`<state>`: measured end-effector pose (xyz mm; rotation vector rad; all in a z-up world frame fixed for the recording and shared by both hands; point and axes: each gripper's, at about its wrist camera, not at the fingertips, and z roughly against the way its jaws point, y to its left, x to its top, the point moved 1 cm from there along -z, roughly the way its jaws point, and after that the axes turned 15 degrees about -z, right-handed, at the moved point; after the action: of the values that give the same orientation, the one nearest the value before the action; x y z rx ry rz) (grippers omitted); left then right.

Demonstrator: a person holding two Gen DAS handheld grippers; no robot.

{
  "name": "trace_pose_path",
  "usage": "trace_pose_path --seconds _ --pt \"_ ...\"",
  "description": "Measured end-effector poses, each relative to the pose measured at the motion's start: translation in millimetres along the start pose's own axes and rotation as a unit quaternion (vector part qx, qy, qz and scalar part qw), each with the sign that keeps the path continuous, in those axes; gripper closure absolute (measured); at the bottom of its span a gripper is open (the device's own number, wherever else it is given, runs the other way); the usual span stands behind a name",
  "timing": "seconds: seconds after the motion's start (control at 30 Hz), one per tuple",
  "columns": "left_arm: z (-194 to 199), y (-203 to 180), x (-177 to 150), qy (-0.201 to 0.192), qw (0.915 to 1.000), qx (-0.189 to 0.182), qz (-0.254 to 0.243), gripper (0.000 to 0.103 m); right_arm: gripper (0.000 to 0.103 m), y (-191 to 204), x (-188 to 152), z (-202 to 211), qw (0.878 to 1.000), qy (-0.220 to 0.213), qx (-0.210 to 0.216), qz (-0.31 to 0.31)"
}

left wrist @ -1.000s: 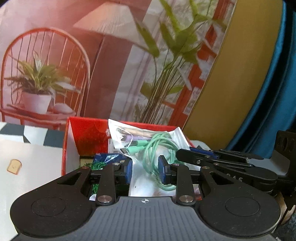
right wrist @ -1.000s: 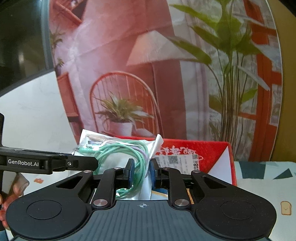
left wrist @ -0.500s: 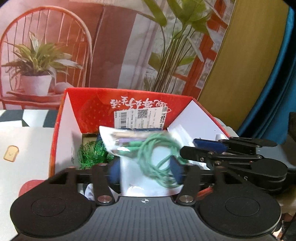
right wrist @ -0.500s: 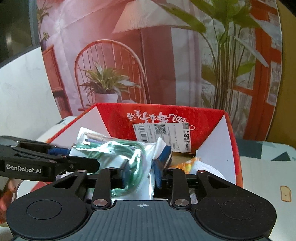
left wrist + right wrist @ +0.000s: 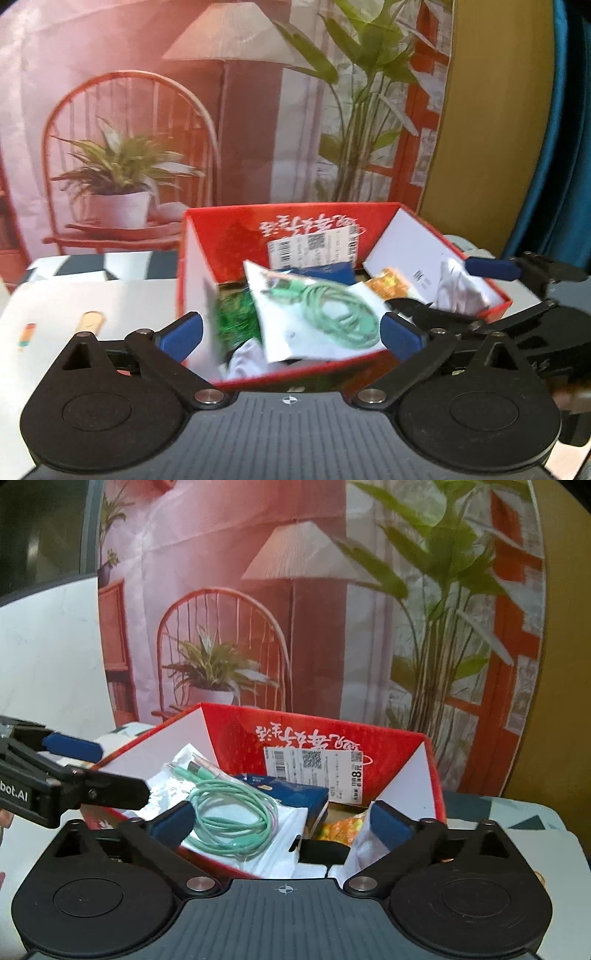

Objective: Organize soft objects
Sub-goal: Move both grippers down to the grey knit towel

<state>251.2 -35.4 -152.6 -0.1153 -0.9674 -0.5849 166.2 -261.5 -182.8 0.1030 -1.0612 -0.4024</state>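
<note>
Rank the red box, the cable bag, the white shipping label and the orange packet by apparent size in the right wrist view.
1. red box
2. cable bag, enlarged by nearness
3. white shipping label
4. orange packet, partly hidden

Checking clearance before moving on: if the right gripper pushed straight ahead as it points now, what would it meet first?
Probably the bagged green cable lying in the red box, between the open right gripper fingers; depth is hard to judge.

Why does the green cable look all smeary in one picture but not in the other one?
Left wrist view: the cable and red box are smeared by motion blur. Right wrist view: the cable is sharper and its loops show clearly. Both views bend straight edges, since the lenses are fisheye.
</note>
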Motion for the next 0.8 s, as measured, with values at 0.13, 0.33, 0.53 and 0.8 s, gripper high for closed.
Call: trace_pose_path --seconds 0.13,0.33,0.53,0.8 --pt "16.8 0.0 -14.3 0.003 0.9999 0.015 0.003 0.000 0.001 -3.8 -10.9 18.8 1.000 -0.014 0.005 -0.024" --pt "36.2 -1.8 -45.9 0.012 0.9994 0.027 0.018 0.000 0.000 -4.7 -35.9 44.0 0.998 -0.040 0.004 -0.045" --pt "45.0 -13.4 -74.9 0.035 0.9990 0.024 0.012 0.000 0.000 2.5 -56.2 59.3 0.998 -0.049 0.006 -0.043" --pt "44.5 -27.0 -119.8 0.077 0.9966 0.014 0.027 0.003 0.000 -14.0 -86.4 52.9 0.999 -0.010 -0.018 -0.047"
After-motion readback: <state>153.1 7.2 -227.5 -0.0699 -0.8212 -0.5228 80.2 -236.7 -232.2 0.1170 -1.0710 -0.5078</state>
